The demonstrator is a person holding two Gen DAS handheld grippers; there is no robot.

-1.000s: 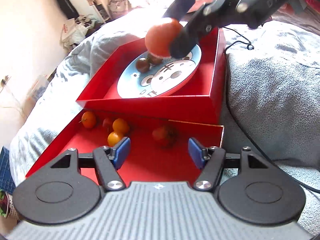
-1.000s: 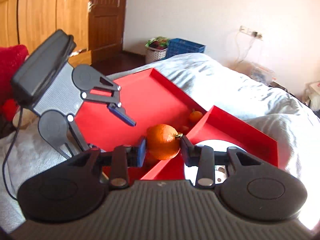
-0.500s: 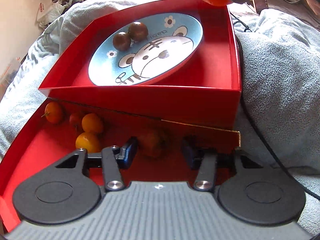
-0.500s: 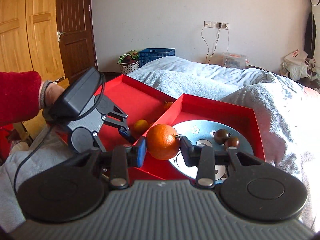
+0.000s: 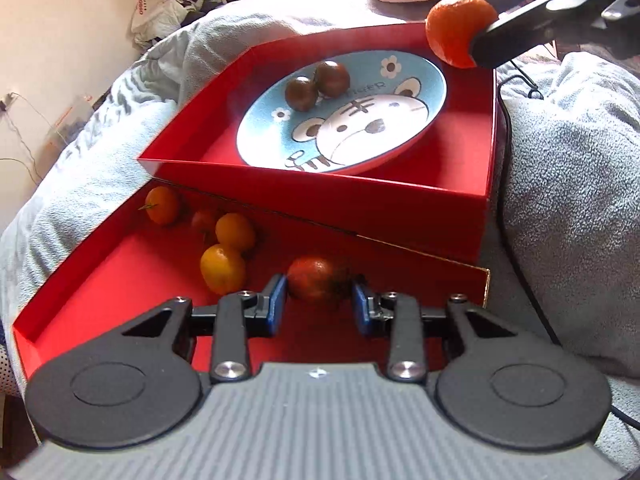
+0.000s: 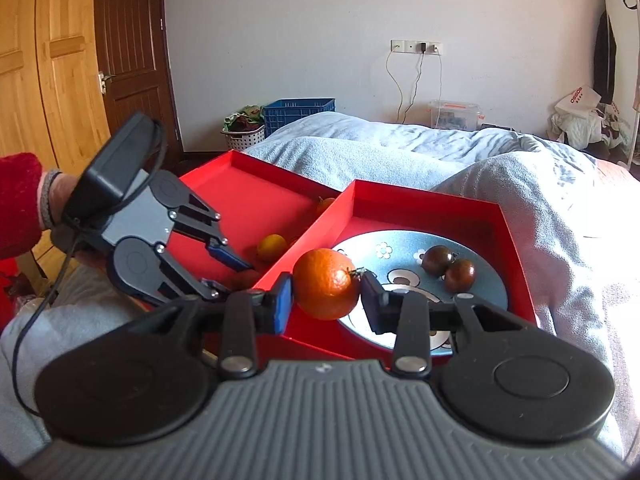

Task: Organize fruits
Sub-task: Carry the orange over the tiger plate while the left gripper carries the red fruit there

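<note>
My right gripper [image 6: 327, 295] is shut on an orange mandarin [image 6: 326, 283], held above the near rim of the blue bear plate [image 6: 486, 294]; the mandarin also shows in the left wrist view [image 5: 458, 36]. The plate [image 5: 424, 104] sits in a red box lid [image 5: 320, 196] and carries two dark tomatoes [image 5: 316, 84]. My left gripper [image 5: 318, 306] is open, its blue pads on either side of a reddish tomato [image 5: 312, 288] in the lower red box [image 5: 100, 280]. Several small orange fruits [image 5: 228, 252] lie to its left.
Both red boxes rest on a grey-blue blanket [image 5: 568, 184] on a bed. A black cable [image 5: 516, 208] runs along the right of the boxes. A blue crate [image 6: 298, 114] and a basket stand by the far wall.
My left gripper has moved forward so its pads flank the reddish tomato. My right gripper has carried the mandarin over the plate's edge.
</note>
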